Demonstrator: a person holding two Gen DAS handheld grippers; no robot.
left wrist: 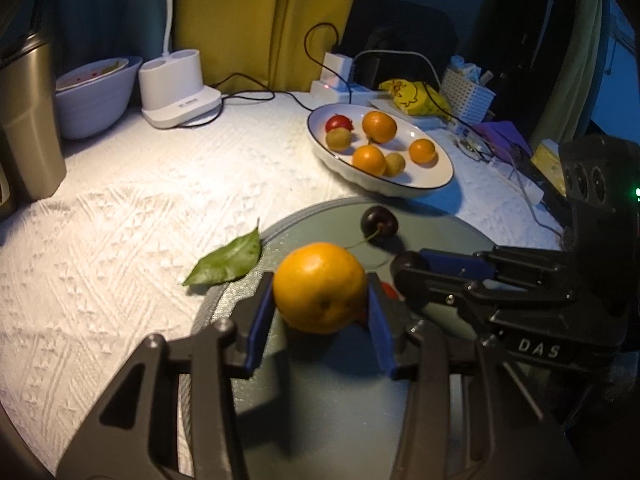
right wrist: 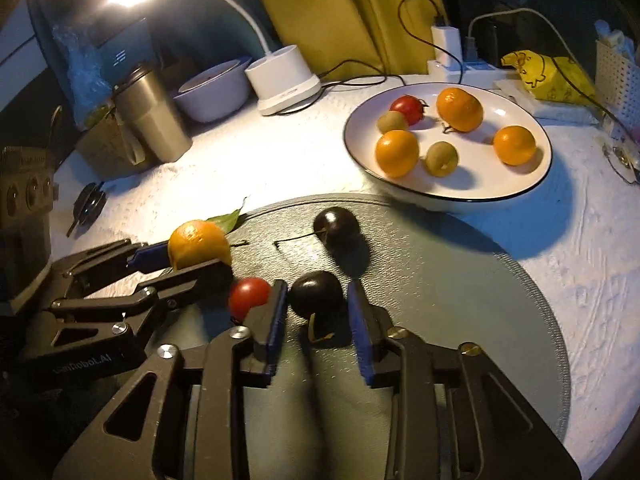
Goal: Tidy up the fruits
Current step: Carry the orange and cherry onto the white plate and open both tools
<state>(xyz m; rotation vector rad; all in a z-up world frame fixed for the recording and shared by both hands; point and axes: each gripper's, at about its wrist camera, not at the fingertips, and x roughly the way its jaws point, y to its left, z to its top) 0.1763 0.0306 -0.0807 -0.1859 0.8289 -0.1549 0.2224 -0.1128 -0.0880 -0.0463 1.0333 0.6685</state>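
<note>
Lamplight is falling across a white textured tablecloth (left wrist: 120, 208), with yellow and dark curtains hanging at the far edge. Working from the left, I am seeing a metal tumbler (right wrist: 150, 116), a pale bowl (left wrist: 94, 96) and the white lamp base (left wrist: 176, 88) standing along the far side. Nearer me, a green leaf (left wrist: 226, 260) is lying just beside the left rim of the round grey-green mat (right wrist: 460, 280).

I am holding the left gripper (left wrist: 320, 304) over that mat, and its blue pads are pinching a round orange mandarin (left wrist: 320, 286) on its left and right sides. Just right of it, a small red cherry tomato (right wrist: 249, 295) is resting on the mat, tucked between my two tools.

The right gripper (right wrist: 318, 320) is angling down with its jaws drawn close about a dark, glossy cherry (right wrist: 316, 294); the left pad is looking as if it is touching the fruit, while a sliver of gap is showing on the right, so I am judging it not yet gripped. Its stem is pointing back toward me, between the pads. A second dark cherry (right wrist: 336, 224) is sitting farther out on the mat, its stem running left.

Far and to the right, the white black-rimmed plate (right wrist: 532, 184) is holding three mandarins, two brownish-green fruits and a red tomato. I am judging that both held fruits are needing to travel far-right to it, and the right gripper is the nearer one.
</note>
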